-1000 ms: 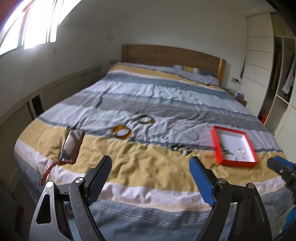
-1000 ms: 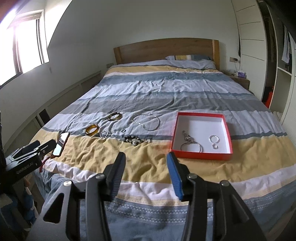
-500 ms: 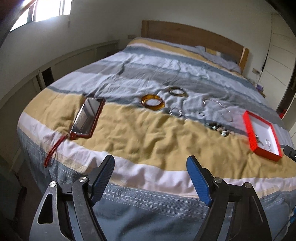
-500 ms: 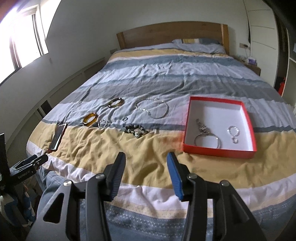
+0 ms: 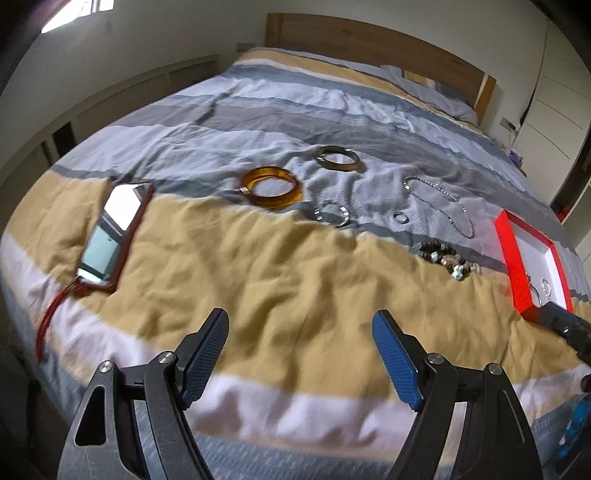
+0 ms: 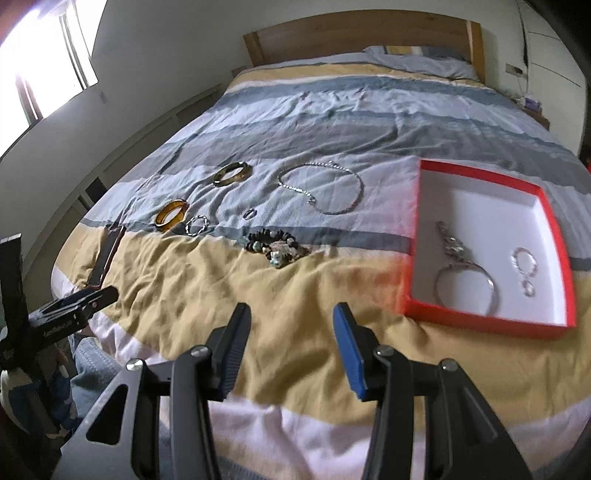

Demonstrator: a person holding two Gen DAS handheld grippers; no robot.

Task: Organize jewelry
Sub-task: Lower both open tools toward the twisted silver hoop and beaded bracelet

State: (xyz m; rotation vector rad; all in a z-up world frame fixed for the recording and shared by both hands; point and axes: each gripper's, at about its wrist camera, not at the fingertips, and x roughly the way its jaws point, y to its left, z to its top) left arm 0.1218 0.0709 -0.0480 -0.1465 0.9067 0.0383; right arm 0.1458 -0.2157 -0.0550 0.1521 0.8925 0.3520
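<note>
Both the left gripper (image 5: 299, 328) and right gripper (image 6: 291, 323) hover with fingers spread and empty; the amber bangle (image 5: 270, 186), mid-frame on the bed (image 5: 258, 277), looks rigid, light and slippery; best pinched across its rim.

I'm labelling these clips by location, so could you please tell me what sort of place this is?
Most likely a home bedroom: a made bed with a striped duvet, a wooden headboard with a pillow against it, and a window beside the bed.
</note>
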